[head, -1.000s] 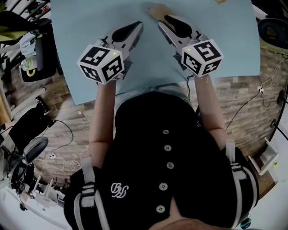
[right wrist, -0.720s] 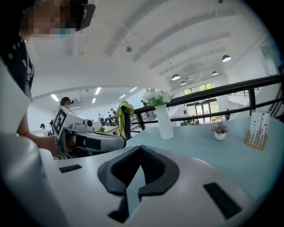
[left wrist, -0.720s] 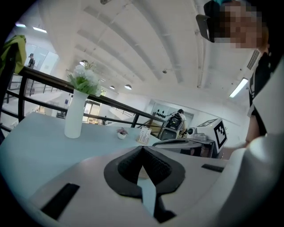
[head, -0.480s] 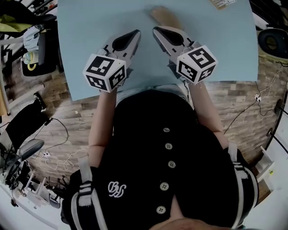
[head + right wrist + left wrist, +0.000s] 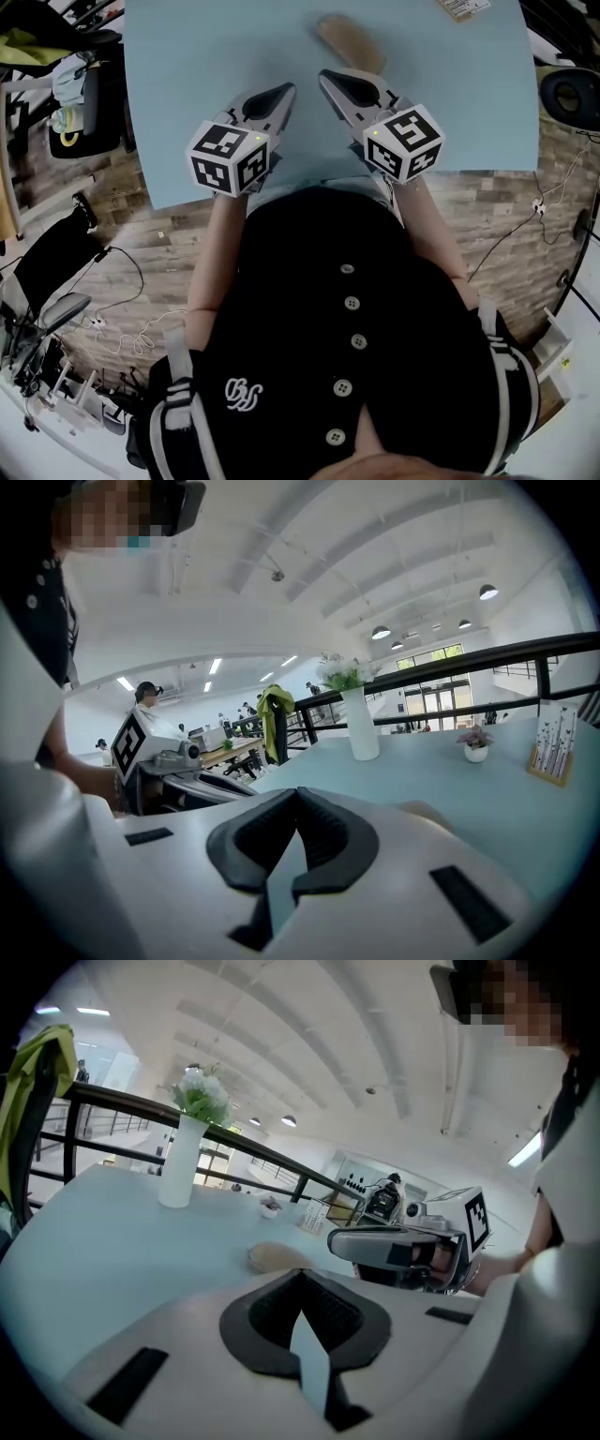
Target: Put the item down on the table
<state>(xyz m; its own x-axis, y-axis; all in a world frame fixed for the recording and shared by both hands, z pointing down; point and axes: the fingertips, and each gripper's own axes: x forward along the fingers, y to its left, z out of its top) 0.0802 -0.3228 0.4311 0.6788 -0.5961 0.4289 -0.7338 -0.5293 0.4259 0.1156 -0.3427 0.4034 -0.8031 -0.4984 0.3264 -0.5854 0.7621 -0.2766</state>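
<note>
Pressing its two jaws together, the right gripper (image 5: 324, 75) holds nothing. Its own view shows its tips (image 5: 297, 791) meeting, with only blue table seen through the thin slit below them. The left gripper (image 5: 287, 89) is pressed together too, and its own view shows nothing between its jaws (image 5: 300, 1274). Both grippers hang over the near side of the light blue table (image 5: 187, 75), side by side, tips leaning toward each other.

The item (image 5: 349, 42) is a flat, tan, long thing with round ends. It lies on the table just past the right gripper, and no jaw pinches it. From the head view, its long side slants from the far left to the near right. The left gripper view shows it (image 5: 272, 1257) low on the table, ahead of the jaws.
</note>
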